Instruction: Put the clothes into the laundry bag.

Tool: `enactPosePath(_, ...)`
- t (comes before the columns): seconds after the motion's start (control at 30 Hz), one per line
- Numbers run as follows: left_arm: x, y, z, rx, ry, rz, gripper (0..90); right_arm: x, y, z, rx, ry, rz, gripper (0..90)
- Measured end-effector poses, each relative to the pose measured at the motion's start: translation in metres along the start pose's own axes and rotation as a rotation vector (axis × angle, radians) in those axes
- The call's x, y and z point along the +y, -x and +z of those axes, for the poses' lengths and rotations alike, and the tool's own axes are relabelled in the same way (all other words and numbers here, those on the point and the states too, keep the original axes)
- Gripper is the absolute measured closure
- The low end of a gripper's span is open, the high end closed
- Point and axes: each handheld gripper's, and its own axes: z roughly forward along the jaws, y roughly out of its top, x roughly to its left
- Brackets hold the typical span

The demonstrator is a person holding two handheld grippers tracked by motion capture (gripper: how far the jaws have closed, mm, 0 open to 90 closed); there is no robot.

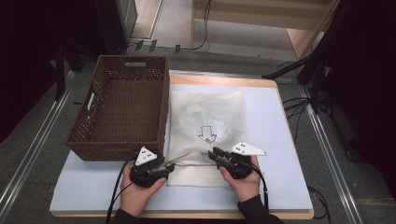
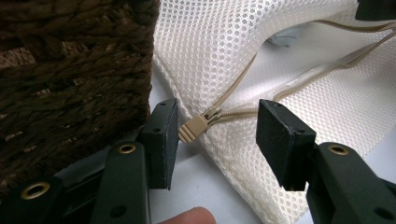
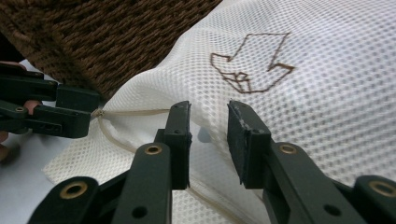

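Step in hand: closing or opening the zip of the mesh bag (image 1: 205, 135), judged from the two grippers set at its near edge.
Left gripper (image 2: 217, 135): jaws spread, holding nothing. The zip pull (image 2: 198, 127) sits between them, just off the left jaw's pad and well short of the right one.
Right gripper (image 3: 209, 140): jaws apart with a narrow gap, hovering over the mesh near the bag's mouth. I cannot tell whether any cloth sits between the pads.
Mesh bag: flat on the pale mat (image 1: 280, 140), straight ahead of both grippers, its arrow mark (image 1: 207, 134) just beyond the right gripper's tips.
Zip: runs along the bag's near edge between the two grippers; a tan cord (image 2: 327, 65) trails away from the pull toward the right gripper.
Basket (image 1: 122, 105): close on the outer side of the left gripper, its woven wall almost touching the left jaw.
Doing it well: centre the pull between the left pads before squeezing, and catch the tab itself, not the cord or the mesh.
Support: let the right gripper pinch the edge of the mesh beside the zip, so the cloth stays taut while the pull travels.
Direction: draw along the zip line, low and level; lifting would likely bunch the mesh.
Risk: the basket wall leaves little room on the left, so a wide swing could snag it.
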Motion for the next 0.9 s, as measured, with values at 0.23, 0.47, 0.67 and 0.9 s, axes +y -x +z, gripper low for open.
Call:
enactPosePath(0.23,-0.002,-0.001,0.002,-0.01,0.0,-0.015,51.8,0.002,-0.015,0.002,0.017,0.02,-0.026,65.9)
enactPosePath(0.47,-0.001,0.001,0.004,-0.018,-0.008,-0.01,52.8,0.002,-0.021,0.003,0.054,0.015,-0.031,77.8)
enactPosePath(0.67,-0.001,0.007,0.008,-0.014,-0.027,0.005,49.0,-0.001,-0.023,0.008,0.069,-0.017,-0.036,86.2)
enactPosePath(0.9,-0.004,0.011,0.008,-0.002,-0.035,0.004,42.0,0.0,-0.025,0.011,0.079,-0.023,-0.037,86.5)
